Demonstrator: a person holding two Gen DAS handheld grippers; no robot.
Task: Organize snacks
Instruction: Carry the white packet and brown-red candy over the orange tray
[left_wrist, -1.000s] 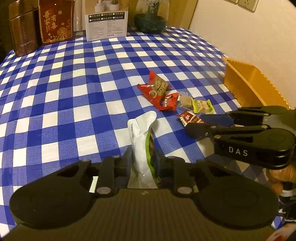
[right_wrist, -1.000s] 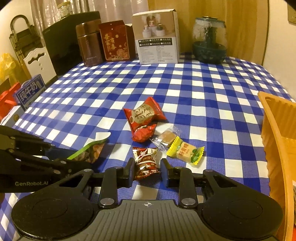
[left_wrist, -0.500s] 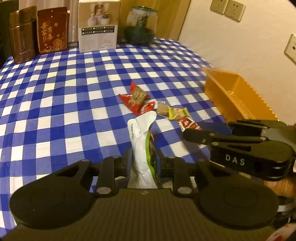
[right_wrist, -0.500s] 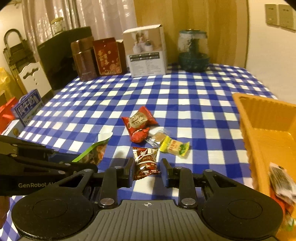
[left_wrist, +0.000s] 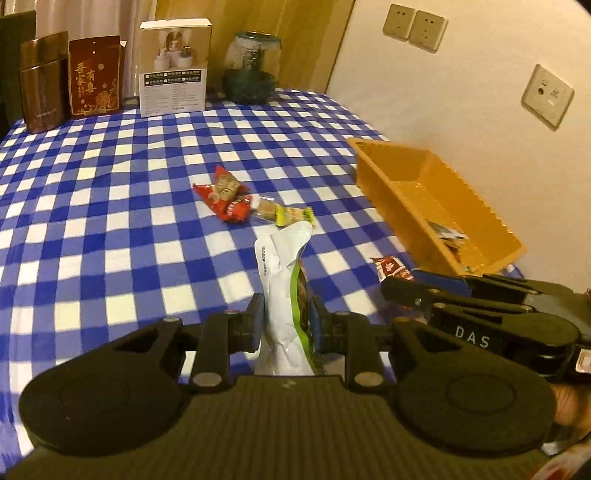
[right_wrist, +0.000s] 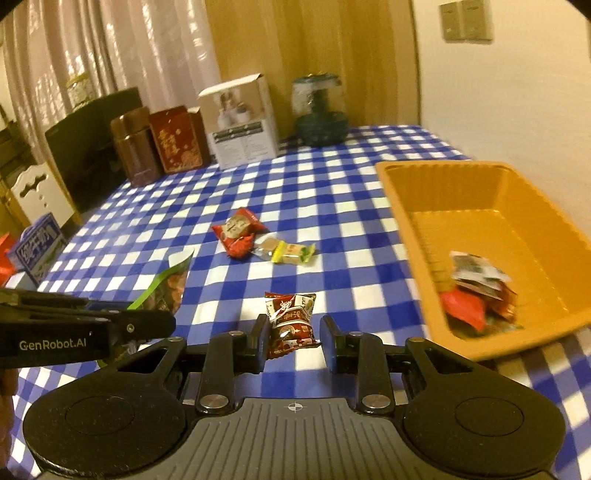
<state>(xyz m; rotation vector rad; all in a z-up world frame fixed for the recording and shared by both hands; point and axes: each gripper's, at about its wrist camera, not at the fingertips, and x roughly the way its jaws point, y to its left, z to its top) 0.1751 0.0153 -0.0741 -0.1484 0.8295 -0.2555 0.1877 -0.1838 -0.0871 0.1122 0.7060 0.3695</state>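
We see a soft checked cloth (left_wrist: 110, 206) over the table. The orange bin (right_wrist: 495, 236) looks like smooth, shiny plastic. The snack packs (right_wrist: 240, 236) are shiny, crinkly foil. Our fingers (right_wrist: 260, 345) are dull black plastic. The jar (left_wrist: 251, 70) is clear glass, and the box (left_wrist: 173, 70) is paper card.

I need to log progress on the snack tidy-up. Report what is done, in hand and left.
Done: a few wrapped snacks already lie in the orange tray. In hand: the left gripper is shut on a white and green pouch, and the right gripper is shut on a dark red packet; neither is over the tray. Left: a cluster of small snacks lies on the checked cloth.
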